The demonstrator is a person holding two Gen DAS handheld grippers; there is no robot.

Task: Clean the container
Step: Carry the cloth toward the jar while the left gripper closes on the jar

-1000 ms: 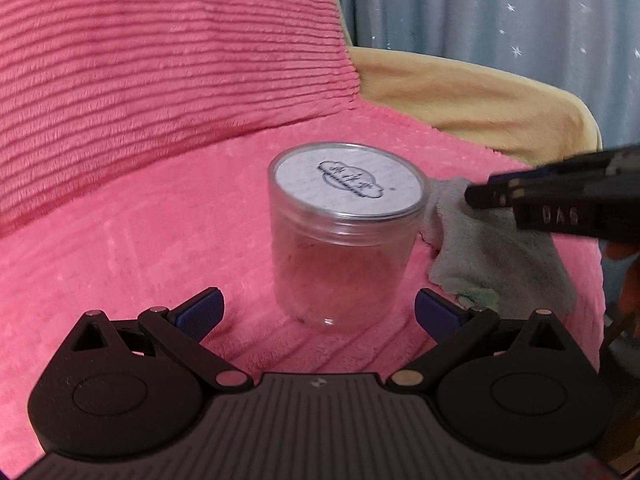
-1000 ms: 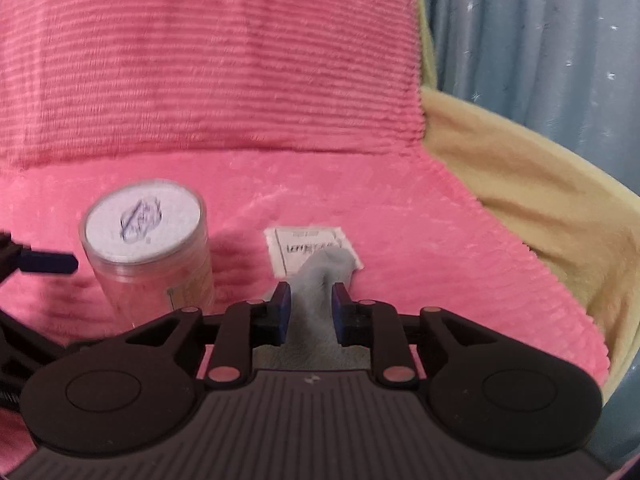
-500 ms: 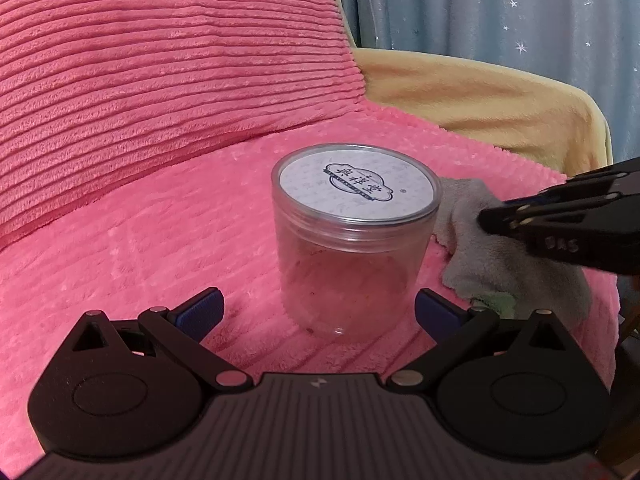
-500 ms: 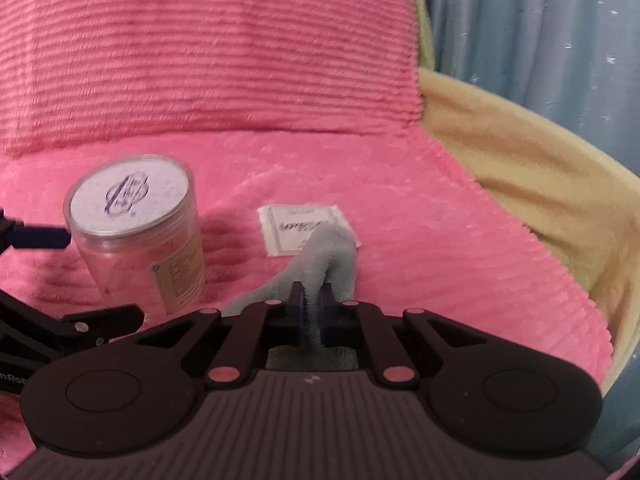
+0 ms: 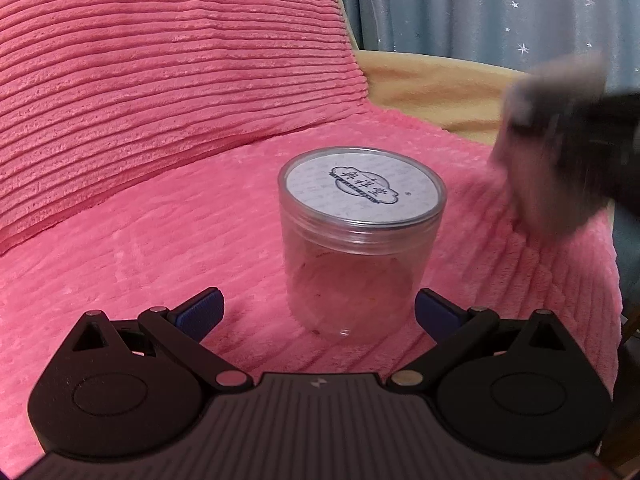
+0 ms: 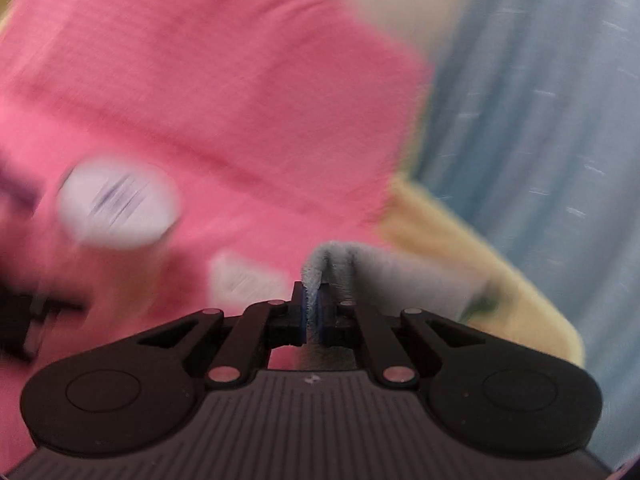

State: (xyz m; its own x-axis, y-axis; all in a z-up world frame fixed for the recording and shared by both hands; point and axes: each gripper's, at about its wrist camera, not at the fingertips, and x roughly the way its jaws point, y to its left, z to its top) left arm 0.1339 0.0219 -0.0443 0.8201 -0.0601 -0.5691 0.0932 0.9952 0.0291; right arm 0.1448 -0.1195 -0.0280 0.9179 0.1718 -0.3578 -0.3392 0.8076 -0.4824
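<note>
In the left wrist view, my left gripper (image 5: 318, 310) stands with its jaws spread wide, the blue pads apart at the bottom of the frame and touching nothing. Between and just beyond them, a little below the centre, the clear round plastic container (image 5: 356, 260) stands upright on the fuzzy pink ribbed blanket (image 5: 160, 264). Its lid is on, with a pale round label (image 5: 362, 190) bearing a dark cloud-shaped mark. Through the wall I see only a pinkish tint; what is inside I cannot tell.

The blanket fills the lower half of that view. Behind it, in the upper left, a big pink corduroy-ribbed cushion (image 5: 160, 64) leans up. Past the blanket's far edge, toward the upper right, lies a band of tan-yellow upholstery (image 5: 432, 80), and above that hangs a blue-grey curtain with small white stars (image 5: 480, 4).

At the right edge of the left view my right gripper shows only as a dark blur with a grey smear in front.

The right wrist view is smeared by motion. There my right gripper (image 6: 314, 312) has its jaws drawn narrow, pinching a fold of soft grey cloth (image 6: 384, 276) that rises just above the pads and drapes to the right. The container is a blurred white disc at the middle left, and a pale rectangular slip (image 6: 240, 280) lies on the blanket between it and the cloth.
</note>
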